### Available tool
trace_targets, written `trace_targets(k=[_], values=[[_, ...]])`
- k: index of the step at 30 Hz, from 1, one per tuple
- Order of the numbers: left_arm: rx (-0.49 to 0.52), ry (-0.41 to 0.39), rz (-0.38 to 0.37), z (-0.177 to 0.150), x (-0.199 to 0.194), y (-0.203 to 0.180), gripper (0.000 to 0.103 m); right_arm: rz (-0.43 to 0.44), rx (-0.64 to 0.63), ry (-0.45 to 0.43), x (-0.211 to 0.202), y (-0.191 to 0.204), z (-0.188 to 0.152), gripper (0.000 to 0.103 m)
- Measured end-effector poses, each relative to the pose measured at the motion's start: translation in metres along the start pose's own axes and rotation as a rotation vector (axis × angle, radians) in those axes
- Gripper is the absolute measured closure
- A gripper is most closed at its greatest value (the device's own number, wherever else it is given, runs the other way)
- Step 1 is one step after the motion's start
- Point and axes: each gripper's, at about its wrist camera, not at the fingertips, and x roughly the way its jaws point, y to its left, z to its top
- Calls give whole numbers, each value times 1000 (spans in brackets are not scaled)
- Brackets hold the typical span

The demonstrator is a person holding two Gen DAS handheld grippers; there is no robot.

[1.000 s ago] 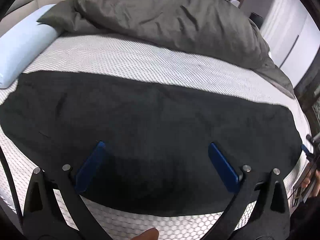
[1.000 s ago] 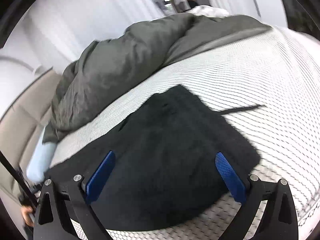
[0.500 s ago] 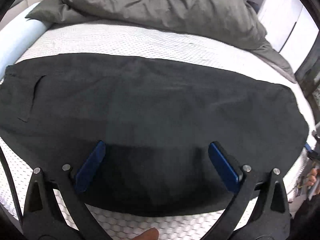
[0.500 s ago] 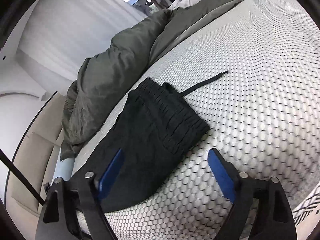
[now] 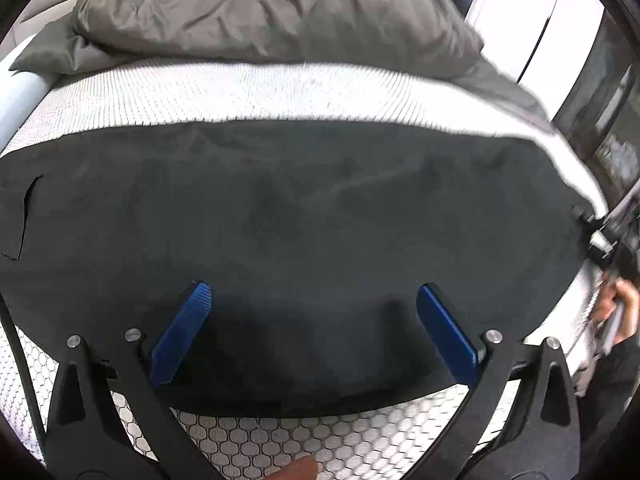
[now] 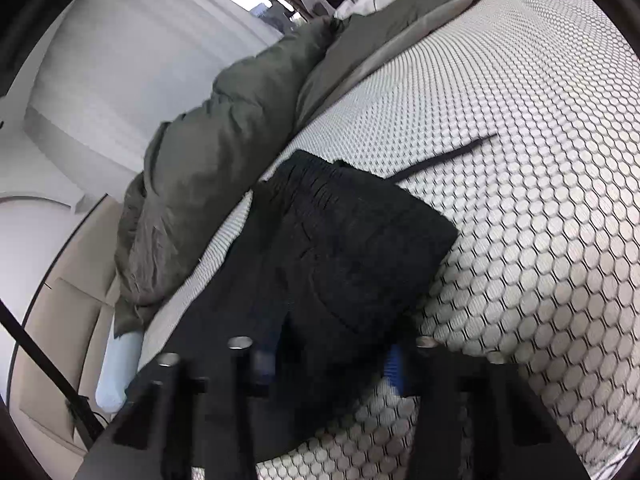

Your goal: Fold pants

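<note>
A: The long black fabric pants (image 5: pixel 304 240) lie flat along the near edge of the white honeycomb-patterned mattress (image 5: pixel 280 92), below the rumpled grey duvet (image 5: pixel 272 12). I'd say one lengthwise fold done, crosswise folds left.

B: Left gripper (image 5: pixel 312 320) hovers over the pants' near edge, blue fingers spread wide, empty. Right gripper (image 6: pixel 332 364) looks pinched on the waistband end.

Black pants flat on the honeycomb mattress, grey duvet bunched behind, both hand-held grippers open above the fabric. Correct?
Not quite: only the left hand-held gripper is open above the black pants. In the right wrist view, the right hand-held gripper has closed on the waistband end. Honeycomb mattress and bunched grey duvet are as stated.
</note>
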Motion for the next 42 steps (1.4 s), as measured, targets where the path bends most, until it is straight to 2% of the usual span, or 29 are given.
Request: trace_targets(k=[2,6,8,11,17,22,25,27,29,32,35,36,37,38,39,42], values=[[37,28,41,-4,9,-4,1,-7,-28,-27,0,9,1,79],[58,43,94,-12,20,-8,0,-7,-109,-95,-9,42,0,84],[63,45,96,-14,21,-7,0,14,-157,-117,-15,61,-2,86],[54,49,85,-14,21,-3,0,44,-310,-131,-19,109,-10,87],[38,58,64,-11,19,3,1,101,-585,-97,-13,209,-42,88],[26,56,38,-14,14,9,1,174,-828,-20,13,297,-94,88],[-47,43,-37,-12,1,31,1,211,-934,55,36,330,-132,88],[-114,24,-82,-10,-10,51,1,238,-1001,135,56,343,-163,88],[-182,-5,-88,-9,-20,74,1,250,-1070,233,76,344,-195,88],[-258,-24,-104,-9,-27,96,1,231,-1133,339,99,340,-225,87],[-304,-36,-170,-9,-31,104,1,234,-1176,404,107,337,-242,77],[-312,-42,-185,-7,-32,105,1,253,-1186,408,104,336,-242,61],[-321,-50,-201,-5,-33,104,1,287,-1189,423,100,334,-242,35],[-322,-56,-209,-4,-35,103,1,308,-1191,436,99,332,-242,26],[-318,-63,-220,-2,-36,100,1,330,-1198,441,96,332,-243,21],[-295,-76,-226,4,-39,91,1,330,-1239,427,83,328,-246,22]])
